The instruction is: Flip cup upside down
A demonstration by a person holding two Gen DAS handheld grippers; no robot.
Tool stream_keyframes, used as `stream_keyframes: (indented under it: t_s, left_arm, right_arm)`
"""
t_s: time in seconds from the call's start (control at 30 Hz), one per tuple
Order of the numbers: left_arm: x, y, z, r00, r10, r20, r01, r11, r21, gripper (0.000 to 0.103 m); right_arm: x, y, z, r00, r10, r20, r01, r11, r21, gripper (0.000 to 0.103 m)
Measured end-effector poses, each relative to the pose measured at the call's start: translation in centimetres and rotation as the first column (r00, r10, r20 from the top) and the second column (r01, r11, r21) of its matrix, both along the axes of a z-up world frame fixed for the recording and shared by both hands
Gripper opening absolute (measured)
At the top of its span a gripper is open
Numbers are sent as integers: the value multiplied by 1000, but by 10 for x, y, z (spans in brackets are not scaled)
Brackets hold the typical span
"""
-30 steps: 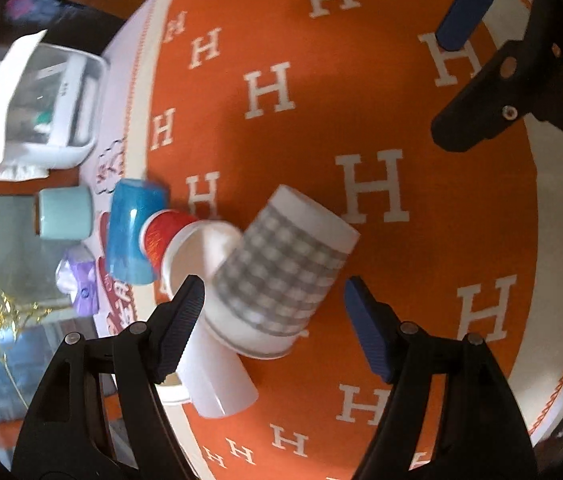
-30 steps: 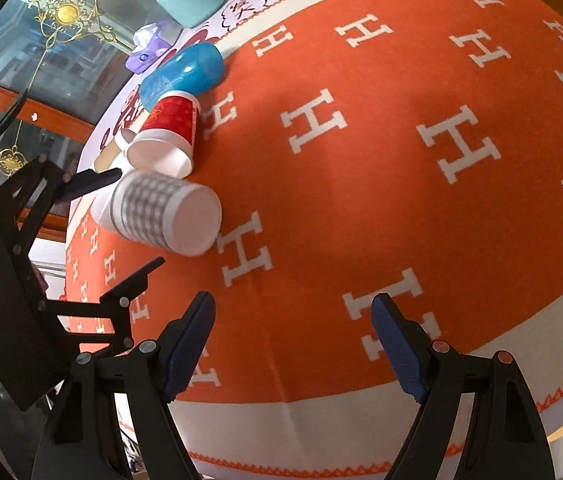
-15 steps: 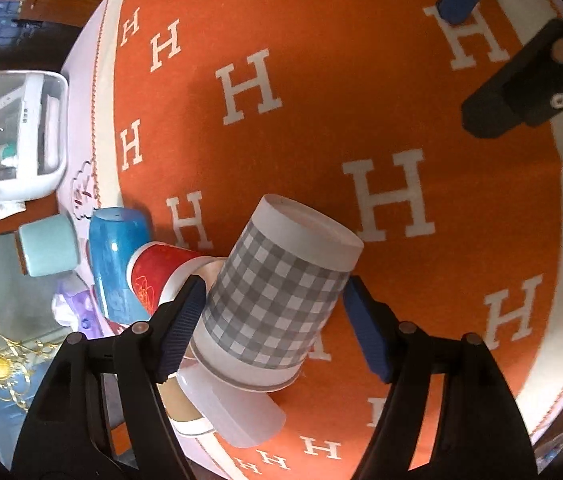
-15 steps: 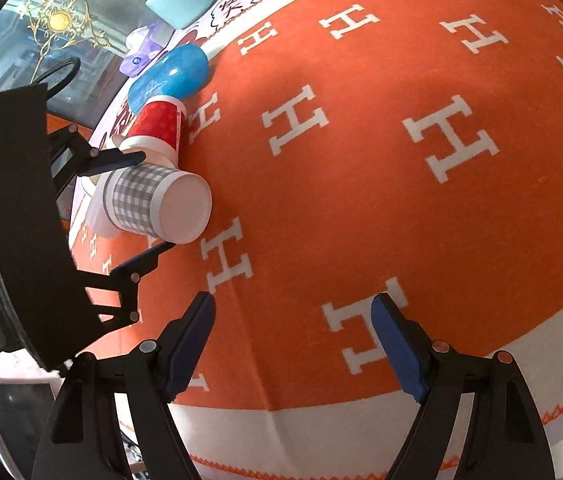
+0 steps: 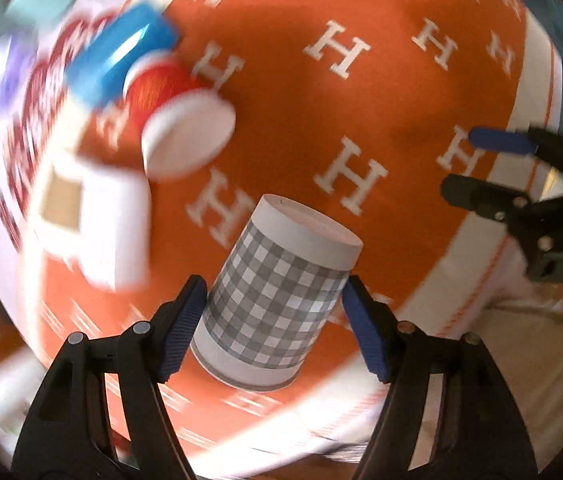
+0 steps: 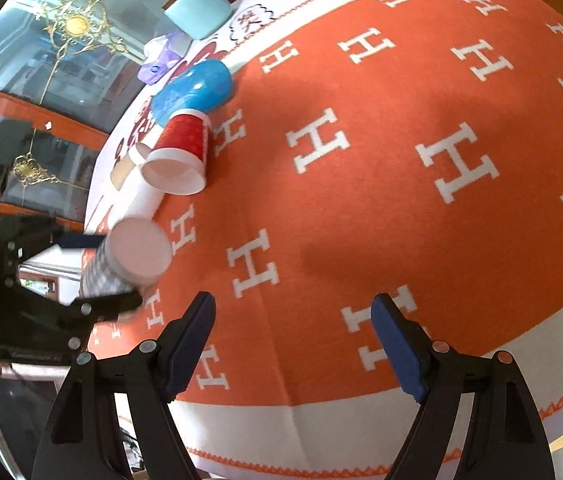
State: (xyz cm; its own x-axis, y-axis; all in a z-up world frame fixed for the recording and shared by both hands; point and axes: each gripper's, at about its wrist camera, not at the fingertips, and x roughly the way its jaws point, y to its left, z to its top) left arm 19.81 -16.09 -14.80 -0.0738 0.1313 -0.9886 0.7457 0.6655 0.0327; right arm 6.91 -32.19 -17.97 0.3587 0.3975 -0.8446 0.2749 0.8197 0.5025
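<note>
left gripper (image 5: 271, 322) clamps the checked cup (image 5: 277, 300) mid-wall, cup between its pads, lifted off the orange cloth (image 5: 361, 92) | right gripper (image 6: 293, 344) wide, holding nothing | cup looks light, thin paper, crushable: grip gently at mid-wall | count: one checked cup, one red cup (image 6: 183, 140), one blue cup (image 6: 193, 90), one white cup (image 6: 139, 196) lying beyond the pads

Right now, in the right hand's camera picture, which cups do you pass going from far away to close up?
Pale teal cup → blue cup → red cup → plain white cup → gray checked cup, held in the left gripper.
</note>
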Motion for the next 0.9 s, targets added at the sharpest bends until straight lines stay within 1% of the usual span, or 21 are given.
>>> stream_keyframes:
  t_s: [0.03,0.1,0.13,0.17,0.2,0.23,0.27,0.3,0.33,0.37,0.4,0.43,0.47,0.5,0.53,0.63,0.67,0.7,0.73,0.83,0.9]
  left_arm:
    - [-1,7,1,997,71,-27,-71,997,-14,68]
    - [-7,23,1,975,206,-83,-210,977,-38,68]
    - [-20,31,1,960,261,-101,-266,963,-45,68]
    - [-25,39,-2,932,337,-131,-346,937,-56,68]
    - [-35,44,-3,914,378,-145,-389,919,-57,68]
    - [-42,53,-8,871,458,-174,-474,878,-61,68]
    - [-47,59,-11,847,497,-187,-516,854,-67,68]
    - [-53,65,-16,812,545,-208,-569,819,-74,68]
    - [-61,71,-21,761,603,-239,-635,768,-83,68]
    - [-65,80,-31,734,630,-253,-666,741,-89,68]
    - [-72,88,-36,695,665,-273,-707,701,-93,68]
    - [-78,93,-41,646,705,-292,-754,649,-99,68]
    - [-82,98,-45,623,724,-296,-774,625,-101,68]
    - [-86,101,-49,590,750,-299,-801,591,-98,68]
    - [-90,107,-52,540,784,-307,-837,538,-100,68]
    - [-94,119,-59,417,846,-331,-908,400,-122,68]
    - [-96,124,-60,383,859,-339,-924,361,-128,68]
    - [-97,125,-62,357,870,-342,-934,332,-129,68]
    - [-99,125,-64,339,876,-343,-941,313,-131,68]
    - [-101,124,-67,304,894,-329,-952,277,-129,68]
    - [-101,127,-65,307,900,-310,-951,284,-120,68]
  right_arm:
    - [-1,3,3,1000,6,4,-6,1000,-4,82]
    - [-6,7,7,1000,14,8,-14,1000,-8,82]
    - [-7,10,9,1000,18,9,-18,1000,-9,82]
    - [-11,11,11,1000,21,8,-21,1000,-10,82]
    - [-14,12,11,1000,24,8,-23,1000,-10,82]
    - [-16,15,12,1000,26,6,-26,1000,-12,82]
    - [-18,16,12,1000,28,3,-28,999,-17,82]
    - [-21,17,11,1000,29,2,-29,999,-19,82]
    - [-24,19,11,1000,29,-4,-29,999,-22,82]
    - [-25,20,9,1000,28,-9,-28,999,-24,82]
    - [-27,21,8,1000,26,-16,-26,999,-23,82]
    - [-28,21,7,999,25,-21,-25,999,-23,82]
    - [-29,21,5,999,25,-26,-25,999,-25,82]
    - [-30,20,5,999,25,-28,-26,999,-27,82]
    - [-30,20,4,999,28,-31,-29,999,-32,82]
    - [-26,18,-1,998,47,-49,-49,998,-41,82]
    - [-24,17,-4,997,57,-59,-60,997,-39,82]
    - [-23,17,-6,996,65,-64,-67,997,-37,82]
    - [-21,17,-8,995,76,-70,-79,996,-34,82]
    - [-16,16,-14,990,114,-89,-116,993,-23,82]
    - [-13,15,-16,987,131,-98,-133,991,-18,82]
